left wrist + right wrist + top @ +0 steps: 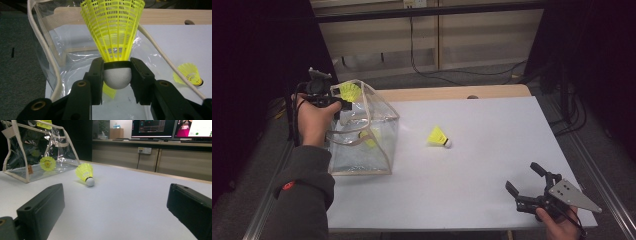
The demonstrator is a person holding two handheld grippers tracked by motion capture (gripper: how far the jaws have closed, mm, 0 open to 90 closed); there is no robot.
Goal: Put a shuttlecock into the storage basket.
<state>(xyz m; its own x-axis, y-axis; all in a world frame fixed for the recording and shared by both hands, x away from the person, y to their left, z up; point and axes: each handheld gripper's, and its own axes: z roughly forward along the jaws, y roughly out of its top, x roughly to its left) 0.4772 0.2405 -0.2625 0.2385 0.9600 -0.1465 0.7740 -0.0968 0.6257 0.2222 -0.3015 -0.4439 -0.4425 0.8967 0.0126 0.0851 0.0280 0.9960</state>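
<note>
My left gripper (343, 100) is shut on the white cork of a yellow shuttlecock (349, 91), held over the open top of a clear plastic bag (382, 120) at the table's left. In the left gripper view the held shuttlecock (113, 37) stands skirt-up between the jaws, above the bag (70, 42). A second shuttlecock (369, 138) lies inside the bag. A third shuttlecock (438, 136) lies on its side on the white table, also visible as the loose shuttlecock (85, 173). My right gripper (523, 176) is open and holds nothing near the front right corner.
The white table (492, 115) has a wooden strip along its far edge. The bag's cream strap (50, 57) loops beside my left jaws. Cables lie on the floor beyond the table. Monitors (172, 128) stand on a counter farther off.
</note>
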